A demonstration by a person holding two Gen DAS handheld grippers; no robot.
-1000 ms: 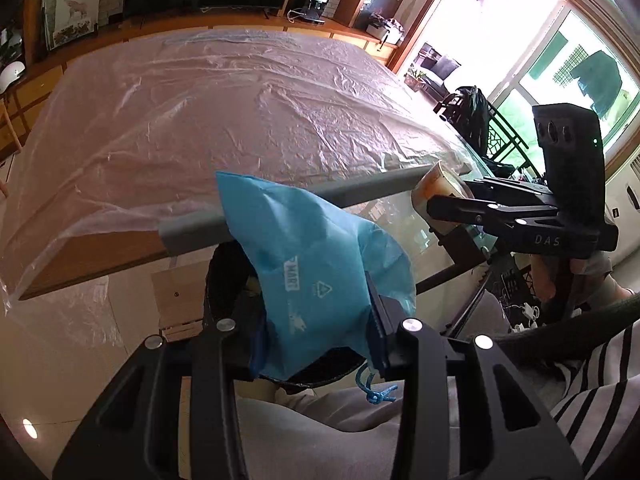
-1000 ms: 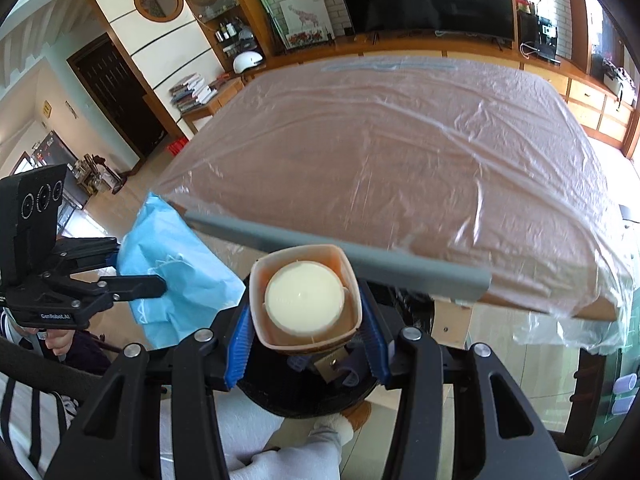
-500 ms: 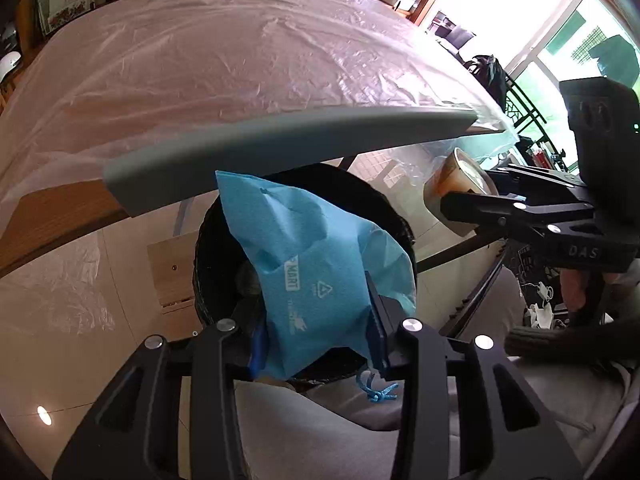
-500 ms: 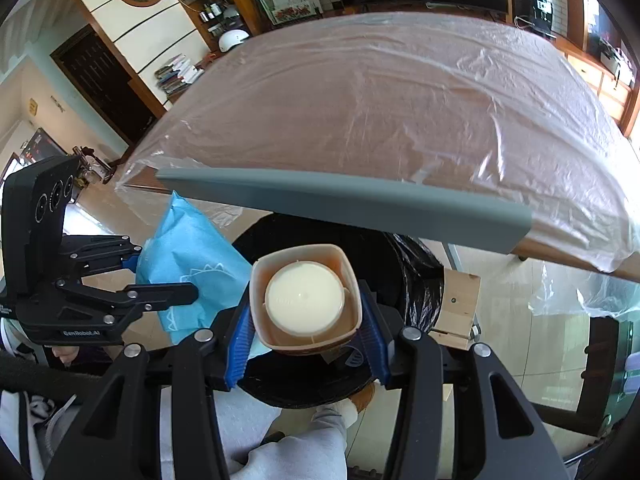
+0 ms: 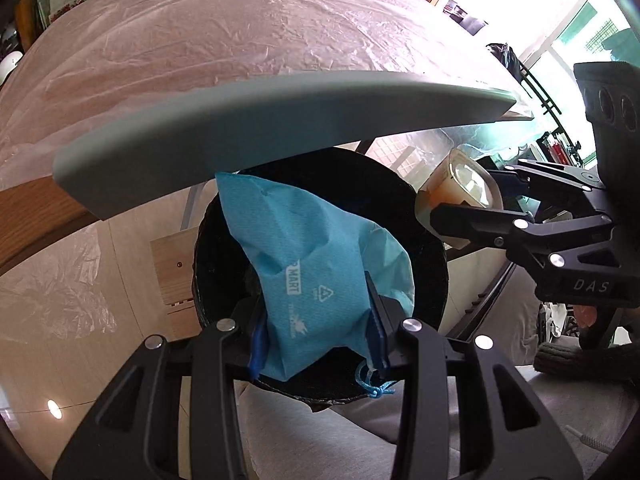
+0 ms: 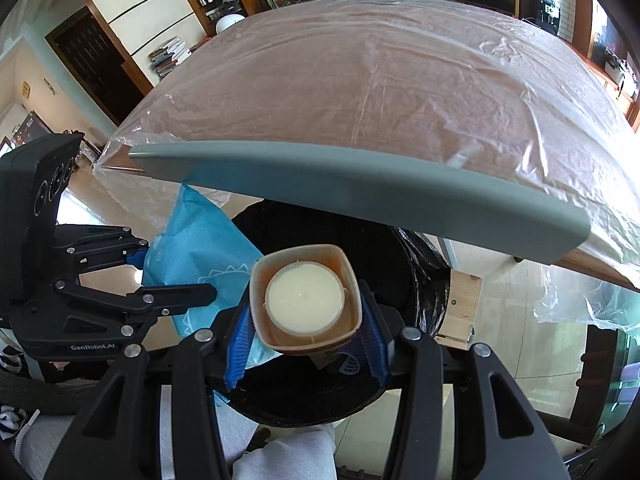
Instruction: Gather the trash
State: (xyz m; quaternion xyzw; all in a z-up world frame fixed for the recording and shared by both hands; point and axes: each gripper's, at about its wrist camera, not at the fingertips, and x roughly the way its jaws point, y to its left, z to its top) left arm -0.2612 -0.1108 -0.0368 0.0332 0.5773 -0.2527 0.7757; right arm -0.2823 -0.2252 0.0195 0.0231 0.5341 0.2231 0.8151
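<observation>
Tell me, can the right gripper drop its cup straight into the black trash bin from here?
Probably yes. The right gripper holds the cup over the trash bin opening; nothing sits between them. The blue bag hangs to the left.

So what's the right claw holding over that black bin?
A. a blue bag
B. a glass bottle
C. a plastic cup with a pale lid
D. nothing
C: the right claw is clamped on a plastic cup with a pale round lid, above the black bin.
</observation>
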